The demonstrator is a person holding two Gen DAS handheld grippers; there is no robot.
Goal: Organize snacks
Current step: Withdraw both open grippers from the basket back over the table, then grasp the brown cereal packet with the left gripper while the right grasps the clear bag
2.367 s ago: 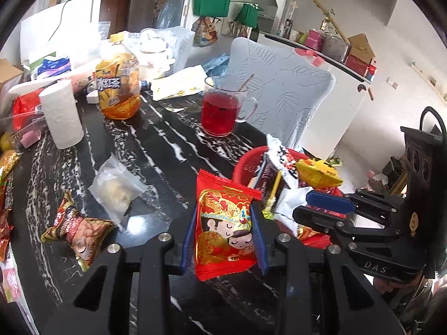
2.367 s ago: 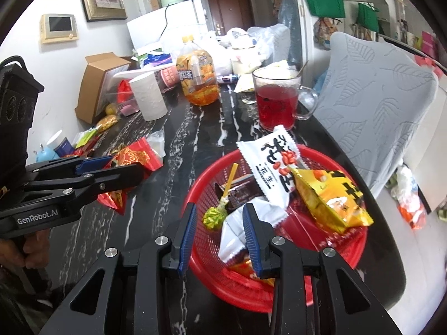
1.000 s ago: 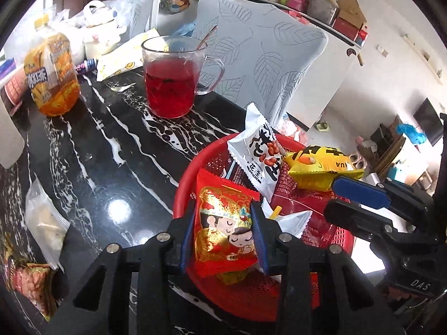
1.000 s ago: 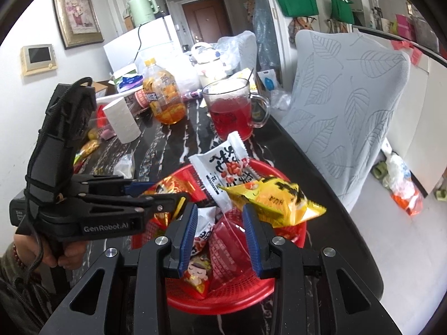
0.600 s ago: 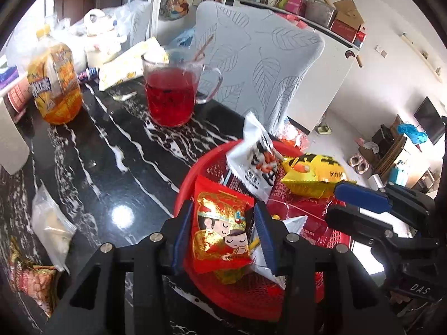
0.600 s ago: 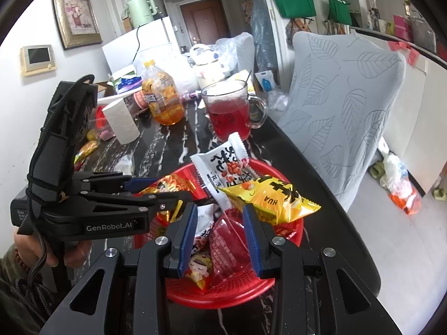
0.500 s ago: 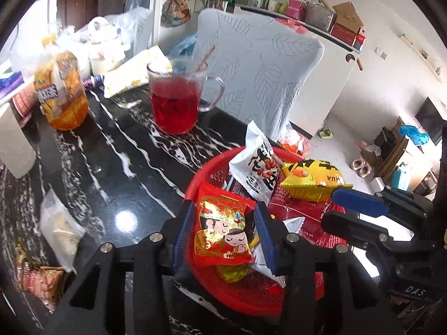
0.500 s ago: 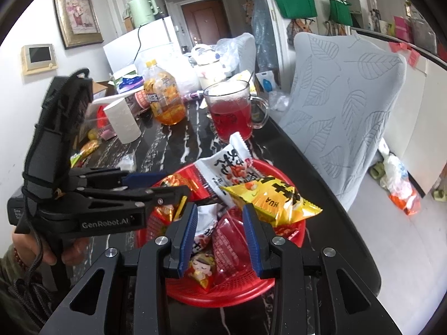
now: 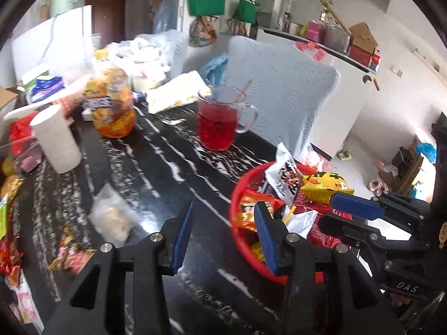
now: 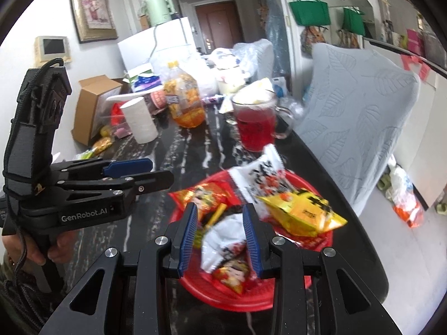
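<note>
— Beside the round red mesh basket, what do your grippers hold?

— I see my left gripper parted, empty, above glossy black marble. My right gripper gapes narrowly, gripping nothing, over crinkly foil snack packets heaped inside that basket.

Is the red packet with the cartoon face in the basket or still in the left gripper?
In the red basket: the red packet lies inside its rim, the left gripper empty beside it.
</note>
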